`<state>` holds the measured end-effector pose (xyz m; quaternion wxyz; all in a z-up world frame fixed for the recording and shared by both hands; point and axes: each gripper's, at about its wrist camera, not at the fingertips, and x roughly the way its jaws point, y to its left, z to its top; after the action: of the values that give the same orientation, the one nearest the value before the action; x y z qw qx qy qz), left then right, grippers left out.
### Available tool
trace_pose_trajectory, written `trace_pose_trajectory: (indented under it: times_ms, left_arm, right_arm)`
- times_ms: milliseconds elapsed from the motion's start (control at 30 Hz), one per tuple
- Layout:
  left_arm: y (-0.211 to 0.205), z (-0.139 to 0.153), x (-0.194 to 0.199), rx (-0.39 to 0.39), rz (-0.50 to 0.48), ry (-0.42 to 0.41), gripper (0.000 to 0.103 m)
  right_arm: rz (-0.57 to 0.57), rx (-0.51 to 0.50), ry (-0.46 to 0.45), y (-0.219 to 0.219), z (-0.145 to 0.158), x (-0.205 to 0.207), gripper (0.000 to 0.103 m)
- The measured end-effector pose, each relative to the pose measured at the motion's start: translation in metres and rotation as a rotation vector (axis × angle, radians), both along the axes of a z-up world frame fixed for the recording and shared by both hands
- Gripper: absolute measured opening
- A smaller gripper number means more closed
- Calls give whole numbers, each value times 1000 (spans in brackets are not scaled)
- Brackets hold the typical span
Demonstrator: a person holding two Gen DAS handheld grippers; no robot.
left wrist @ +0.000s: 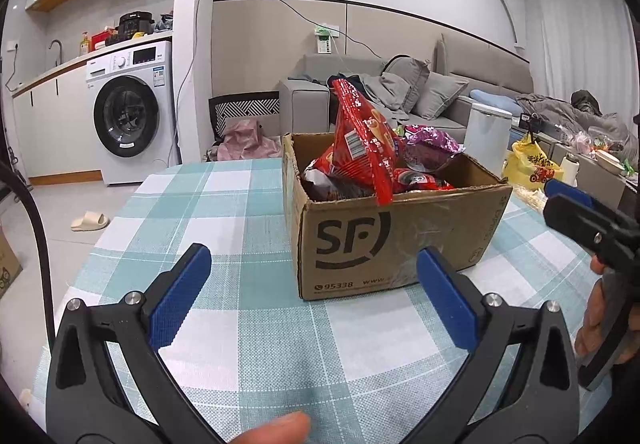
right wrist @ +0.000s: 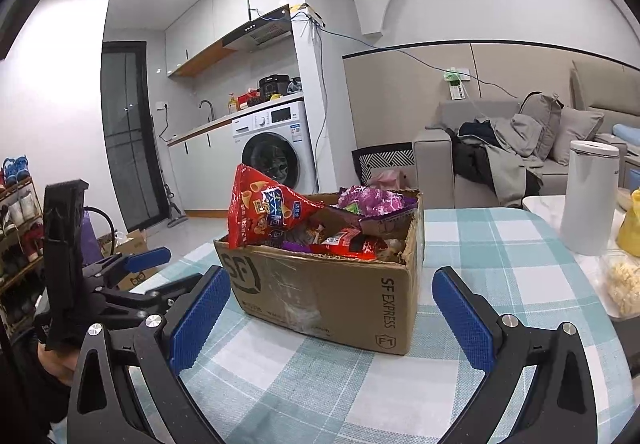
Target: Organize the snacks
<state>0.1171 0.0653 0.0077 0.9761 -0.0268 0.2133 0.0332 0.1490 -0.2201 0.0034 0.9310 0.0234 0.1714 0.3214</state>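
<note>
An open cardboard SF box (left wrist: 400,240) (right wrist: 332,292) stands on the checked tablecloth, holding several snack bags. A tall red snack bag (left wrist: 362,139) (right wrist: 264,213) sticks up out of it, and a purple bag (left wrist: 430,141) (right wrist: 370,201) lies at the far side. My left gripper (left wrist: 314,268) is open and empty, just in front of the box. My right gripper (right wrist: 330,292) is open and empty, its blue pads either side of the box's near corner without touching it. The right gripper also shows in the left wrist view (left wrist: 580,211), and the left gripper in the right wrist view (right wrist: 140,268).
The table (left wrist: 248,344) has a teal and white checked cloth. A white canister (right wrist: 590,195) and a yellow bag (left wrist: 530,163) stand at the table's right. A grey sofa (left wrist: 440,91) and a washing machine (left wrist: 128,111) stand beyond the table.
</note>
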Motion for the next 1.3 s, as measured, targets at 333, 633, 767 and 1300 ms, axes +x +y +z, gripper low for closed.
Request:
trace_pose_trajectory:
  times_ms: [333,633,767,1300]
  left_arm:
    - [2,0,-1,-3,5,-4,102]
    - [-1,1,-3,6,1,-14,102]
    - [0,1,-3,7,0,-14,102]
    - [-1,0,-3,7,0,-16,102]
  right_arm:
    - [-17,-15,5,0,-2,2,103]
    - [-10,-23,-1,2,-3,2,103]
    - [-9,-25,-1,3,-3,2,103]
    - [-4,-27,-4,4,-4,2,103]
